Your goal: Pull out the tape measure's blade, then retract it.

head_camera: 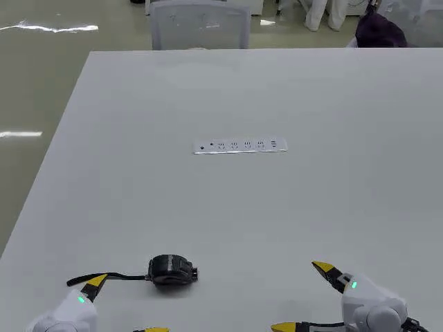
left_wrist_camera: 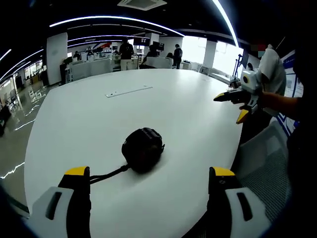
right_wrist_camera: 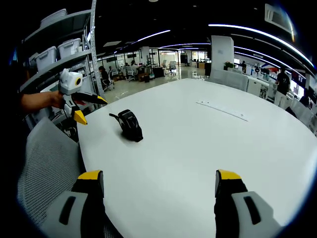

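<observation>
1. Near the bottom left of the head view, a black tape measure (head_camera: 172,270) is lying on a wide white table (head_camera: 277,207). A thin black strap (head_camera: 111,277) is trailing from its case toward the left of the frame.
2. At the bottom left corner of that view, the left gripper (head_camera: 124,306) is hovering just below and left of the tape measure. Its yellow-tipped jaws are spreading wide and gripping nothing. One tip is sitting just beside the strap's end, and whether they are touching cannot be told.
3. At the bottom right, the right gripper (head_camera: 302,296) is hovering well apart from the tape measure. Its jaws are also standing wide and empty.
4. At the centre of the left gripper view, the tape measure is sitting beyond the two jaws, lined up with the gap between them and apart from both. The strap is running toward the lower left jaw. The right gripper is showing at the right edge, its jaws spread.
5. Left of centre in the right gripper view, the tape measure is resting far beyond the jaws. The left gripper is showing at the left edge, its jaws parted.
6. A white power strip (head_camera: 239,145) is lying mid-table in the head view, well above the tape measure.
7. A grey chair (head_camera: 199,28) is standing past the table's far edge, at the top of the frame.
</observation>
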A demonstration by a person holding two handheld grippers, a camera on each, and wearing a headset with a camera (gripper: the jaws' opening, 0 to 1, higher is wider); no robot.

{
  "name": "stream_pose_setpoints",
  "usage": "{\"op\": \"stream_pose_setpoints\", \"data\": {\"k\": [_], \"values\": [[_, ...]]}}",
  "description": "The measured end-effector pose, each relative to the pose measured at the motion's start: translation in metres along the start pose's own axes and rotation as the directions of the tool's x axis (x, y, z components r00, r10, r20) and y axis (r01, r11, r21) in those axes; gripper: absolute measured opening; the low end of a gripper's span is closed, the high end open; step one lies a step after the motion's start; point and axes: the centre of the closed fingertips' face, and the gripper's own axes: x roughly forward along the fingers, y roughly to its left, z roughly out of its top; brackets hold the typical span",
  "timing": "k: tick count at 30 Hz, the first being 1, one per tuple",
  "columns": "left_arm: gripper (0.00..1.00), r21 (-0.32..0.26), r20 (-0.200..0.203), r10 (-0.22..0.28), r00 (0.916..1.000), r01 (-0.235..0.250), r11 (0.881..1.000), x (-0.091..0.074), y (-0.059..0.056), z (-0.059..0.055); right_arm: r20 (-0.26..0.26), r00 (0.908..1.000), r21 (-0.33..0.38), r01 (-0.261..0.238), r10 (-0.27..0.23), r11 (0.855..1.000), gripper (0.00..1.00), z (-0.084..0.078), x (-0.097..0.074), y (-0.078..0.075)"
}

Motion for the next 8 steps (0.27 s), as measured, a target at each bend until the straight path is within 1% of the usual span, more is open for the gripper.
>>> {"op": "stream_pose_setpoints", "data": {"k": [8], "values": [[0.99, 0.004, -0.003, -0.006, 1.0000, 0.006, 1.000, 0.0005, -0.0013, 0.0001, 0.003, 1.0000, 0.003, 0.000, 0.000, 1.000, 0.95, 0.0005, -0.0003, -0.0005]]}}
